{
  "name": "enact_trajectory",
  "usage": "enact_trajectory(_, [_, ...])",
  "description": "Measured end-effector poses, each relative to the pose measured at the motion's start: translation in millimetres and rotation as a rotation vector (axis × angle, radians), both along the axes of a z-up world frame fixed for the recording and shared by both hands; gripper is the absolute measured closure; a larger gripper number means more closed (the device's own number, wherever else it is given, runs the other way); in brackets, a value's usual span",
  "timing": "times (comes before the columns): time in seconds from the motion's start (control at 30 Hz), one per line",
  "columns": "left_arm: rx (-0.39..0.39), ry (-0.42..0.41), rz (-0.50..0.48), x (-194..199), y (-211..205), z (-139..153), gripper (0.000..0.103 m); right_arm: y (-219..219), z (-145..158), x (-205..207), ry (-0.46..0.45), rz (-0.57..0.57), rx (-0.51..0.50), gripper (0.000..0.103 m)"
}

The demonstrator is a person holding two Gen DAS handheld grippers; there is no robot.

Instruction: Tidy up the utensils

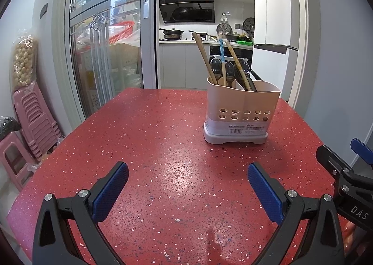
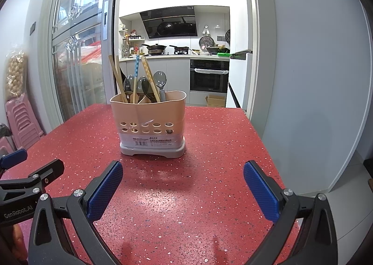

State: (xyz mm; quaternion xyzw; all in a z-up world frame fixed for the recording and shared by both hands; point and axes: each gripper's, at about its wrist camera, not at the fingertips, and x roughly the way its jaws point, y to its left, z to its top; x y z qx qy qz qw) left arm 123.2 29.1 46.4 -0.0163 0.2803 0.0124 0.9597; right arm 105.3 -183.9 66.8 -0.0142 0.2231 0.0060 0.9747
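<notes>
Both tongs, left tongs [image 1: 187,191] and right tongs [image 2: 183,189], gape wide, empty; holder [image 2: 149,122] contains chopsticks [image 2: 149,78], spoons [image 2: 160,79].

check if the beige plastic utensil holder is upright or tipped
Upright: the beige plastic utensil holder stands flat on its grey base on the red speckled table, utensils pointing up.

One utensil holder [image 2: 148,125] stands on one red table [image 2: 209,183], holding four spoons [image 2: 160,79] and four chopsticks [image 2: 136,71]. Two grippers, left [image 1: 187,185] and right [image 2: 183,183].

Utensil ends [image 2: 139,98] hidden inside holder [image 2: 149,113]
</notes>
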Motion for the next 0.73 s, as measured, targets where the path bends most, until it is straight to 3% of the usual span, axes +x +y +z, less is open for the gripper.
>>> enact_trajectory(0.73, [-0.003, -0.001, -0.009, 0.1, -2.4, -1.7, 0.0, 0.0, -2.1, 0.7, 0.003, 0.004, 0.001, 0.0])
